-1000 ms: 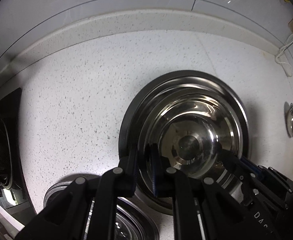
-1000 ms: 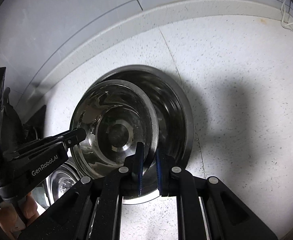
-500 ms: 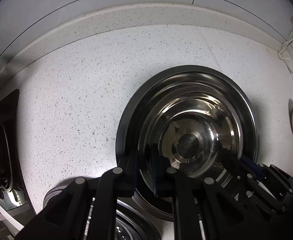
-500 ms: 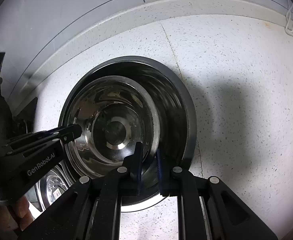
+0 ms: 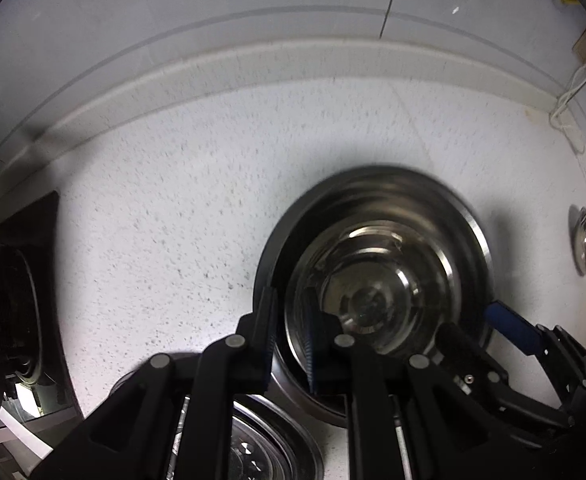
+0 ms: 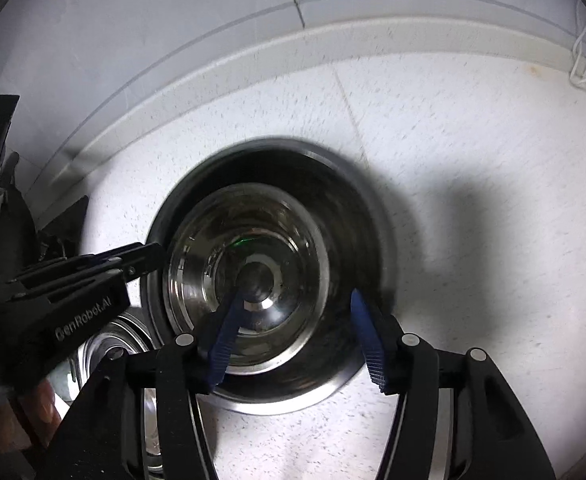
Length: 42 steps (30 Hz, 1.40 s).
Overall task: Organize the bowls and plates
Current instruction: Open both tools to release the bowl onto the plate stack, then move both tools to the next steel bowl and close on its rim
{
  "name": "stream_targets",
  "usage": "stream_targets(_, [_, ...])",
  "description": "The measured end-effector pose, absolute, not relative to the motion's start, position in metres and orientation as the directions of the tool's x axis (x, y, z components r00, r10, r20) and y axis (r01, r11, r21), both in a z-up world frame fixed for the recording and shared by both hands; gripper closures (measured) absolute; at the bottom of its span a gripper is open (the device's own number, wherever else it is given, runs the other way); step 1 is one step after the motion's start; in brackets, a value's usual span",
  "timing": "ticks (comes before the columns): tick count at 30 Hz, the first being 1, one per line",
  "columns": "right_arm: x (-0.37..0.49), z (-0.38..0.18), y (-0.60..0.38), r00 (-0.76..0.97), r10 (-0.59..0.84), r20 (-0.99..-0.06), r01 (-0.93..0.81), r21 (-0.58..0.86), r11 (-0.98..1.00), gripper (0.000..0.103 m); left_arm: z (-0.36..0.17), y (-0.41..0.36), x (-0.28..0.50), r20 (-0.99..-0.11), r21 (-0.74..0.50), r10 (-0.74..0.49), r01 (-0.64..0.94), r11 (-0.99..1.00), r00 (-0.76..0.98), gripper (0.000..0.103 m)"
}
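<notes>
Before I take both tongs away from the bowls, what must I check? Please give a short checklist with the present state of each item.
1. Small bowl lies inside large bowl: ok.
2. Right tongs let go: ok, the jaws are opening and the pads stand off the small bowl's rim on both sides.
3. Left tongs let go: not ok, shut on the small bowl's rim.
4. Small bowl seated level: cannot tell, the picture is blurred.
5. Large bowl fully on the countertop: ok.
6. Room beside the neighbouring steel dish: cannot tell, the tongs hide the gap.

Speckled white counter (image 5: 173, 208), silvery bowls (image 6: 253, 264)
</notes>
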State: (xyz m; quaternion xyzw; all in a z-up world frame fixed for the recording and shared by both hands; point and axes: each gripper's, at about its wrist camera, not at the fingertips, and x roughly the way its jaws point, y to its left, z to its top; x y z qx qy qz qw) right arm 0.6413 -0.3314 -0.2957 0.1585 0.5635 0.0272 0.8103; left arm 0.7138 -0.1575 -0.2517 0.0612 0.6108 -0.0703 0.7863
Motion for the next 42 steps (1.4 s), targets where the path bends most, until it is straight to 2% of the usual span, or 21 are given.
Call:
stream_targets(7, [0.608,-0.258,-0.407,0.498,0.186,-0.847,0.232,0.337,0.912,0.052,-0.206,-0.210,0.709,-0.952,-0.043,-0.121,0.268,0.962,0.280,0.091])
stream_targets(9, [0.587,-0.251,-0.449,0.533,0.133,-0.836,0.308,0.338,0.889,0.050,-0.199,-0.243,0.707,-0.951,-0.063,-0.156,0.325,0.944,0.267,0.091])
stream_targets(11, [0.561,-0.247,-0.498,0.554,0.058,-0.830,0.407,0.331,0.851,0.044,-0.199,-0.283,0.705,-0.954,-0.092,-0.192,0.382,0.919,0.232,0.090])
stream_targets(13, [0.535,-0.247,-0.547,0.545,-0.050,-0.837,0.512,0.286,0.810,0.037,-0.203,-0.321,0.703,-0.956,-0.119,-0.220,0.427,0.896,0.195,0.082])
stream_targets(15, [0.511,-0.252,-0.595,0.505,-0.135,-0.852,0.611,0.243,0.754,0.037,-0.209,-0.365,0.700,-0.958,-0.143,-0.242,0.476,0.867,0.153,0.081])
stream_targets(19, [0.486,-0.268,-0.663,0.468,-0.173,-0.867,0.707,0.250,0.661,0.037,-0.227,-0.454,0.686,-0.961,-0.174,-0.263,0.552,0.816,0.086,0.081])
stream_targets(26, [0.494,-0.300,-0.721,0.457,-0.138,-0.879,0.731,0.282,0.621,0.037,-0.266,-0.573,0.680,-0.971,-0.181,-0.240,0.606,0.775,0.017,0.081])
stream_targets(35, [0.517,-0.336,-0.744,0.472,-0.043,-0.880,0.698,0.344,0.628,0.037,-0.306,-0.608,0.693,-0.984,-0.139,-0.178,0.574,0.807,0.011,0.081])
stream_targets(36, [0.518,-0.339,-0.745,0.472,-0.035,-0.881,0.695,0.347,0.630,0.039,-0.309,-0.609,0.692,-0.984,-0.141,-0.176,0.570,0.810,0.007,0.081])
stream_targets(38, [0.522,-0.344,-0.743,0.470,-0.019,-0.882,0.688,0.353,0.634,0.053,-0.315,-0.609,0.695,-0.984,-0.146,-0.179,0.560,0.815,0.004,0.081])
stream_targets(40, [0.524,-0.350,-0.741,0.466,0.001,-0.885,0.683,0.361,0.635,0.079,-0.318,-0.610,0.696,-0.980,-0.166,-0.198,0.563,0.810,-0.004,0.083])
stream_targets(41, [0.524,-0.352,-0.740,0.465,0.008,-0.885,0.682,0.364,0.634,0.086,-0.319,-0.608,0.696,-0.979,-0.167,-0.202,0.567,0.806,-0.001,0.089])
stream_targets(42, [0.524,-0.352,-0.737,0.462,0.006,-0.887,0.682,0.360,0.636,0.094,-0.320,-0.608,0.697,-0.978,-0.167,-0.210,0.568,0.806,0.011,0.090])
